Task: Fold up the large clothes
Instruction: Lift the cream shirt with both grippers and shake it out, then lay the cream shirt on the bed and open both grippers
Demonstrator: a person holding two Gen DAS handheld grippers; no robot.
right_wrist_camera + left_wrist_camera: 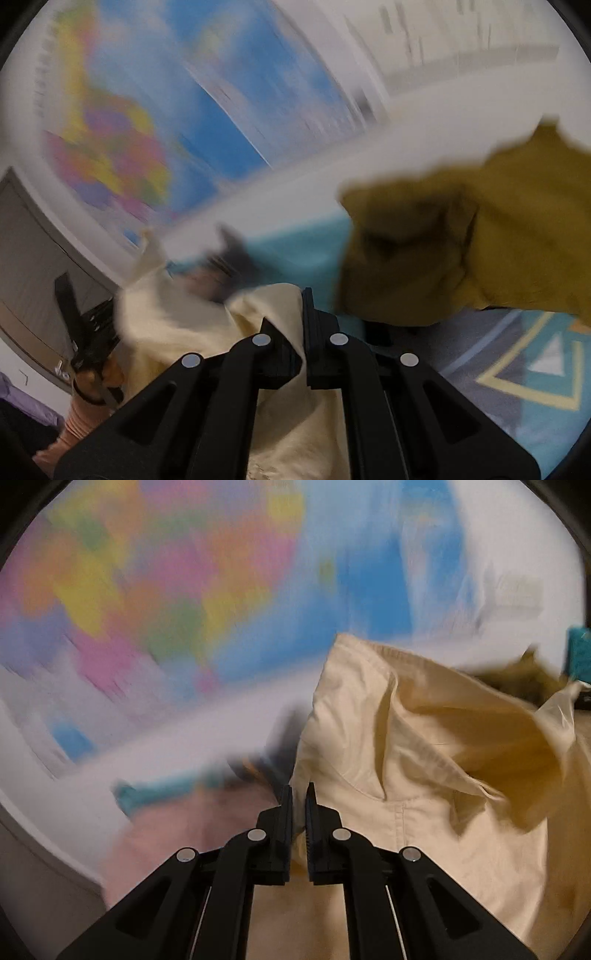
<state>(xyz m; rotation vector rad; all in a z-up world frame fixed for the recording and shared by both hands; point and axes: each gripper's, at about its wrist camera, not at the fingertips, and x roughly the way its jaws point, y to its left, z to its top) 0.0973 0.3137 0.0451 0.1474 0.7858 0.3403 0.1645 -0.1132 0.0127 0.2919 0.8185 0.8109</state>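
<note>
At the bottom of the right wrist view, the right gripper [303,332] is clamped on a fold of the cream garment [177,325], a soft, matte woven cloth that billows leftward. In the left wrist view the left gripper [299,812] pinches the same cloth low in the frame. The garment seems mid-spread; next it likely needs laying flat. Beyond lie an ochre garment [461,236], a patterned teal cover [517,369] and a blurred wall map [155,129].
</note>
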